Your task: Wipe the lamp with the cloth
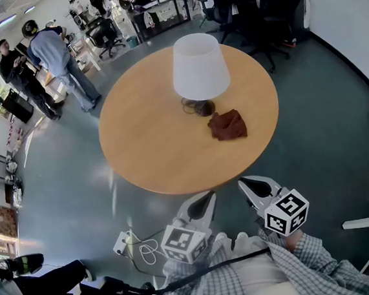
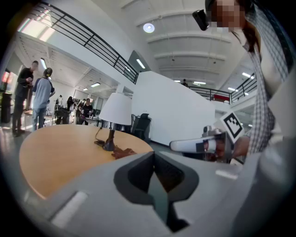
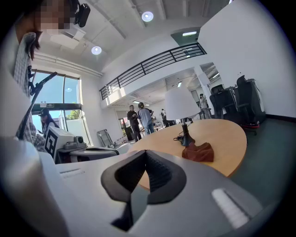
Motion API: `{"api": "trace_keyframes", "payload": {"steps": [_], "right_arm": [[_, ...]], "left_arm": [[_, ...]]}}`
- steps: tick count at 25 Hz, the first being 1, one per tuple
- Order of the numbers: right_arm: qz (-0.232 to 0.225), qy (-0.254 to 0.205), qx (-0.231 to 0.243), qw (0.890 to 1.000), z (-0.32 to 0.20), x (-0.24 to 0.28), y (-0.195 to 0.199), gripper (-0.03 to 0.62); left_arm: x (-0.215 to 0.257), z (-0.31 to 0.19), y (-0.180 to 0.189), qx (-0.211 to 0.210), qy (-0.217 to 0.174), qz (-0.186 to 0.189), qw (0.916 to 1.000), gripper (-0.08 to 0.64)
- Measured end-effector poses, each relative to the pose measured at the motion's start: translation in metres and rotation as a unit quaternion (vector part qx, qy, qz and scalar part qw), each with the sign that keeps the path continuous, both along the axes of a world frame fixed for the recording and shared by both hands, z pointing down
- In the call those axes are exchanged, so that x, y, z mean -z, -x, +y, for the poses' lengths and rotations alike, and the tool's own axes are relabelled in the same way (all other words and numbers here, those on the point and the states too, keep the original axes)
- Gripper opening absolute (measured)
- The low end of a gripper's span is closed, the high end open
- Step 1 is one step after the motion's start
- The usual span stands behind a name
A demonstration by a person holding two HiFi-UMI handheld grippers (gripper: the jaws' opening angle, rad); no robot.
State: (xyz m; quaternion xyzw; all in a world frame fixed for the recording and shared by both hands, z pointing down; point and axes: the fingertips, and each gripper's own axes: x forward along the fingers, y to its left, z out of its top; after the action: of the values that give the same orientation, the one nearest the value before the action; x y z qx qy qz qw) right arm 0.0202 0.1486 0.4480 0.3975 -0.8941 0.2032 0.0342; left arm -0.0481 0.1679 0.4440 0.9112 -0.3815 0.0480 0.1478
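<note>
A lamp [image 1: 199, 65] with a white shade and a dark base stands near the middle of a round wooden table [image 1: 145, 147]. A crumpled reddish-brown cloth [image 1: 228, 125] lies on the tabletop just in front and to the right of the lamp's base. Both grippers hover side by side off the table's near edge, pointing toward it. The left gripper [image 1: 210, 197] is shut and empty, and so is the right gripper [image 1: 243, 183]. From the left gripper view the lamp [image 2: 115, 109] and cloth [image 2: 121, 152] sit ahead; the right gripper view shows the lamp [image 3: 181, 104] and cloth [image 3: 199, 152] too.
Two people [image 1: 52, 56] stand on the floor beyond the table at far left. Black office chairs [image 1: 249, 8] and desks line the back. A white power strip with cables [image 1: 125, 243] lies on the floor below the table's near edge.
</note>
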Motion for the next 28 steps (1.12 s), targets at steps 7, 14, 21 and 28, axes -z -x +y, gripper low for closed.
{"api": "trace_keyframes", "payload": {"steps": [7,14,21,28], "right_arm": [[0.001,0.002,0.003,1.0,-0.01,0.003,-0.005,0.003],[0.002,0.001,0.004,1.0,-0.008,0.0,0.001,0.003],[-0.018,0.013,-0.006,1.0,-0.008,0.005,-0.01,0.003],[-0.023,0.019,-0.015,0.999,-0.001,0.01,-0.034,0.003]], "left_arm": [[0.003,-0.01,-0.006,0.001,0.0,0.0,1.0,0.005],[0.0,-0.007,-0.001,0.0,0.0,0.001,1.0,0.005],[0.002,-0.009,-0.006,0.003,-0.001,-0.001,1.0,0.005],[0.013,-0.005,-0.009,0.025,-0.008,-0.005,0.9997,0.005]]}}
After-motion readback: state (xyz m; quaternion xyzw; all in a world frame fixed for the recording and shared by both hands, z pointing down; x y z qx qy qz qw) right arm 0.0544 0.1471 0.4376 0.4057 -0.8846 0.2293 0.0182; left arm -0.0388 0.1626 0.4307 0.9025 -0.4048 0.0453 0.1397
